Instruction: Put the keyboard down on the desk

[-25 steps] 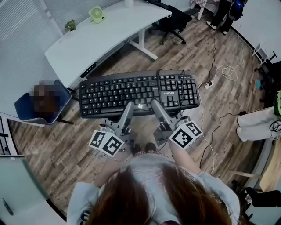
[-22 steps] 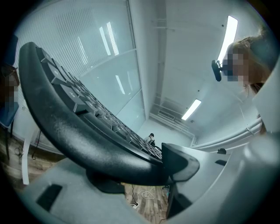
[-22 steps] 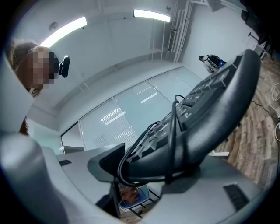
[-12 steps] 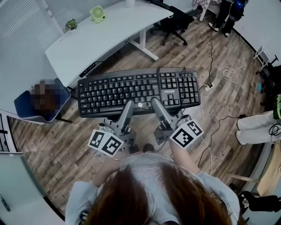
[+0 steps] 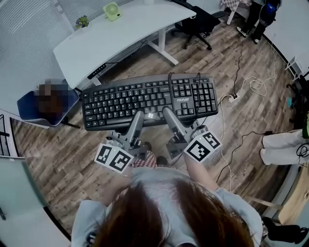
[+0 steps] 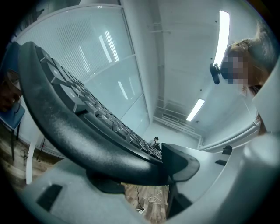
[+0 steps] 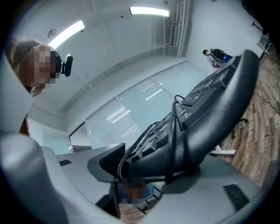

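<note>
Two grips on the keyboard [image 5: 147, 99], airborne and short of the worktop [image 5: 125, 34].
Left hand-held gripper [image 5: 136, 117] and right hand-held gripper [image 5: 165, 113] each pinch the keyboard's near long edge; both gripper views show the jaws clamped on it, above and below. It hangs keys-up over the wood floor [image 5: 63, 159], with the worktop at 11 o'clock from it. Its cable [image 7: 176, 131] loops round the edge beside the right jaws. My read: transport step. The next move needs both hands travelling together toward 11 o'clock with the board level, setting it flat on bare worktop short of the green fan [image 5: 112, 9], then both grips let go.
</note>
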The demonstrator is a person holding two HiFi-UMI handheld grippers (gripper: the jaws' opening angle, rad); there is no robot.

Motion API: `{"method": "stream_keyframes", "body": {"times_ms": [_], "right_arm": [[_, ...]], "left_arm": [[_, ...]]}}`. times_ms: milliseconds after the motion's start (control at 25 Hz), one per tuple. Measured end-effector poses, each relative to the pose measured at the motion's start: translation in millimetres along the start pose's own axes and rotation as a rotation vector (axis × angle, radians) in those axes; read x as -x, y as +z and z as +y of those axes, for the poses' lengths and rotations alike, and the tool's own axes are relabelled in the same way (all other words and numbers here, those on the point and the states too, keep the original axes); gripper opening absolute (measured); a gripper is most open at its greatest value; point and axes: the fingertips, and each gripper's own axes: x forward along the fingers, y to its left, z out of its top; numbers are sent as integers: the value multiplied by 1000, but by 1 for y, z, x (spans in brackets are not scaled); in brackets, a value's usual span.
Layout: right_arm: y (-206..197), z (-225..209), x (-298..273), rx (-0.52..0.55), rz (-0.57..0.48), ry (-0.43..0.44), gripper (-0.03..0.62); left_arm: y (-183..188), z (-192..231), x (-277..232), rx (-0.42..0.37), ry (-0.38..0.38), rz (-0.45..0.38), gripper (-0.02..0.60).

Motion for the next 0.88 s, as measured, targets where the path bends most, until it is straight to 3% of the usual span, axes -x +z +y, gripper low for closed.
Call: {"method": "stream_keyframes", "body": {"times_ms": [280,880], "right_arm": [[-6,0,-2,15,-4,7,246],[-15,-1,1,94,-106,-21,245]], "left_arm": [[-2,5,0,-6,-8,-16,241],[-8,16,-4,-19,-140,-26,242]]}}
